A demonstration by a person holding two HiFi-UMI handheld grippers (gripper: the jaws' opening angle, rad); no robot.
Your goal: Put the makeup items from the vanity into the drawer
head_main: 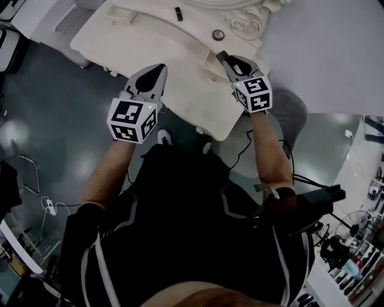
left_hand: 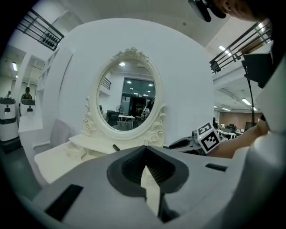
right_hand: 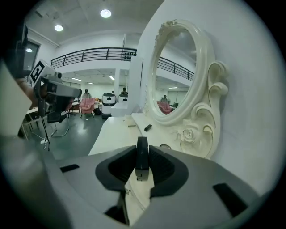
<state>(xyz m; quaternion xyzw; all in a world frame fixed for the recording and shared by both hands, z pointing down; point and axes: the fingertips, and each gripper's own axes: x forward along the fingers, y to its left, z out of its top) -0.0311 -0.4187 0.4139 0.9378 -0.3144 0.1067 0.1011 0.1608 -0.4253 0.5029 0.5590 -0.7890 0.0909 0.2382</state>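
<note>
- Makeup item, slim and black point(right_hand: 142, 157), is clamped upright between the pads of the right claw point(right_hand: 142, 150). The pads press on both of its flat sides, and its top edge stands a little above them.
- In the head view the right claw point(head_main: 223, 57) is over the cream desk point(head_main: 138, 42), towards its right side and short of the mirror base.
- The left claw point(left_hand: 145, 154) is clenched on nothing: its pads meet at the tips, and only the pale desk shows through the narrow slit below them.
- From the head view the left claw point(head_main: 161, 71) hangs at the near edge of the desk. It is left of the right claw and well apart from it.
- A short dark stick point(head_main: 179, 13) lies on the far part of the desk, near the foot of the mirror. The right gripper view shows it too point(right_hand: 148, 127), beyond the held item.
- A small round item point(head_main: 218, 35) lies flat on the desk just beyond the right claw, near the carved rose of the mirror frame point(right_hand: 165, 146).
- The oval mirror point(left_hand: 126, 100) stands upright at the far edge of the desk in an ornate cream frame.
- Each gripper carries a marker cube; the left one point(head_main: 132, 120) and the right one point(head_main: 255, 94) sit nearer the person than the claw tips.
</note>
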